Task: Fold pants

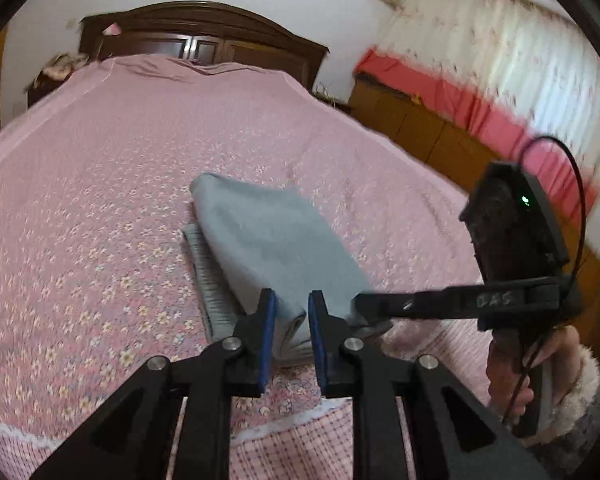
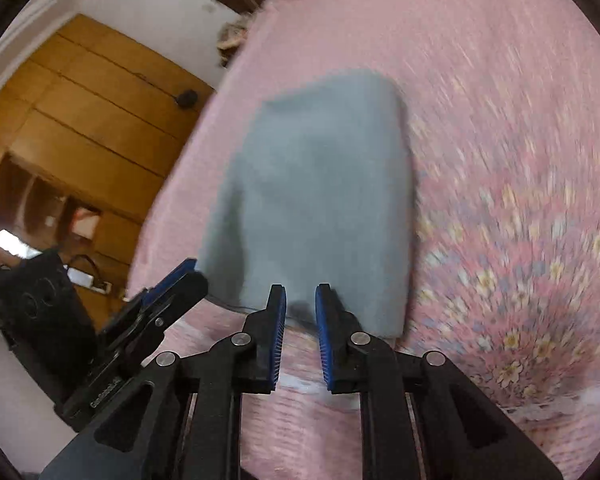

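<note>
pants: folded grey-blue cotton pants [image 1: 268, 240] lay mid-bed on the pink floral quilted bedspread [image 1: 80, 200], near the foot edge; ribbed grey waistband [image 1: 208, 276] stuck out under the top fold on the left.
left gripper: black two-finger gripper with blue pads [image 1: 292, 340], jaws nearly together, clamped on the near folded edge of the pants; fabric bunched between the pads.
right gripper: matching black gripper [image 2: 301, 336], jaws clamped on the near hem of the pants, cloth pinched dark between the pads; picture motion-blurred.
right hand: person's hand [image 1: 512, 376] with a fluffy cuff gripped the right gripper's handle, seen at the right of the left wrist view.
lift: near edge of the pants looked raised off the bedspread at both grips; how far, couldn't tell.
background: dark wooden headboard [image 1: 204, 40], wooden cabinets [image 2: 80, 120], red-banded curtain [image 1: 480, 92].
</note>
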Demonstrator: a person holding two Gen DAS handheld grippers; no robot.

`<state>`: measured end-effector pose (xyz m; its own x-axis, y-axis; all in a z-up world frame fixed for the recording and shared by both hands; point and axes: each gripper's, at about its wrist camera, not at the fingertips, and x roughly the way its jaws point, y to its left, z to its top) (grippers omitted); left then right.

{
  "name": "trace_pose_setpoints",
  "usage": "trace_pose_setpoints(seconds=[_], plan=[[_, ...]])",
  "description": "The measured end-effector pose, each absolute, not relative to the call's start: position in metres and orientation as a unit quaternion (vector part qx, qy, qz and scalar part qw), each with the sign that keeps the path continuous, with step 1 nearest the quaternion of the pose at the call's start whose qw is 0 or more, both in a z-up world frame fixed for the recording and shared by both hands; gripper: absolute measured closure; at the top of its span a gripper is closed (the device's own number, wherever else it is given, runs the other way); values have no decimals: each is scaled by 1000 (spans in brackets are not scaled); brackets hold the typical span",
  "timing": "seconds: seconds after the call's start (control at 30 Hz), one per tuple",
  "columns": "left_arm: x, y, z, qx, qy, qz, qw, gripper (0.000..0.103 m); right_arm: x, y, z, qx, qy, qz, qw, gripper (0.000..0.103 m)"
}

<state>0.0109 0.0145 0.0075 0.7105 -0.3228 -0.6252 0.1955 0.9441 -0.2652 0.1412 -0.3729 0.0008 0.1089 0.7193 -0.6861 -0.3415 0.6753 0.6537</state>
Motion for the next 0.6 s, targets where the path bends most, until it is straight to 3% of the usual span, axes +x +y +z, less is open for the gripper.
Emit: trace_pose_setpoints(seconds=[0.13,0.3,0.37,0.43,0.47,0.53,0.6], plan=[[21,12,-40,-94,424,-108,894,85,136,-386,-3,191,562,375,713,103],[-11,45,-3,-104,392,-57,912,84,146,-390,22,183,546,380,724,100],[-16,48,29,-100,356,-42,928,76,159,-386,38,187,524,386,736,100],[4,41,57,-100,326,-76,937,52,183,-378,48,201,500,385,749,100],[14,34,63,-104,318,-96,938,50,194,-375,50,215,492,382,752,100],[57,19,60,-117,325,-125,930,55,213,-367,48,244,484,379,750,100],[104,8,41,-120,357,-131,917,72,224,-350,43,236,482,370,758,100]])
